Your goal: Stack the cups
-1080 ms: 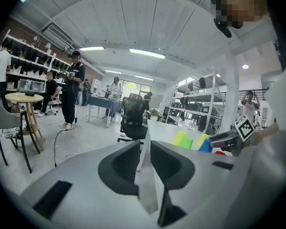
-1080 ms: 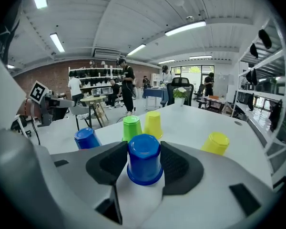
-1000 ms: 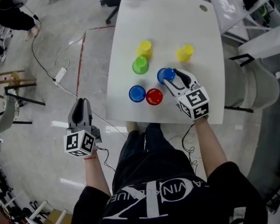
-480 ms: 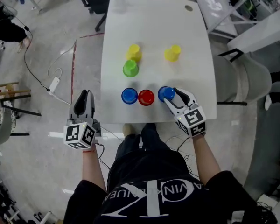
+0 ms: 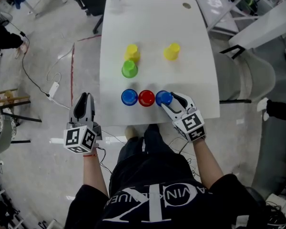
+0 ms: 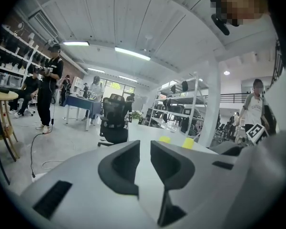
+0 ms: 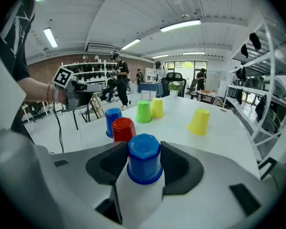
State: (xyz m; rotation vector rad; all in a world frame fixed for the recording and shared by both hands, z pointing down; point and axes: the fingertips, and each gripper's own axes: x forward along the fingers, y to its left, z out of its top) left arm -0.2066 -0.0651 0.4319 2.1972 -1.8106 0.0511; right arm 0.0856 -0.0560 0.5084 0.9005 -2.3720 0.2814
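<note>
Right gripper (image 5: 168, 101) clamps an inverted blue cup (image 5: 162, 97) at the desk's (image 5: 190, 56) front edge, red cup (image 5: 146, 98) just to its left; left gripper (image 5: 85, 98), narrowly parted and empty, hangs off the desk.

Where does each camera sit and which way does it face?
Head view: on the person's head, looking steeply down at the table; shows torso, both forearms, left gripper and right gripper.
Left gripper view: on the left gripper, looking level along the table; shows its open, empty jaws.
Right gripper view: on the right gripper, looking across the table; shows its jaws gripping a blue cup, plus the left gripper.
Shared: head and right gripper views show that cup beside the red cup.
</note>
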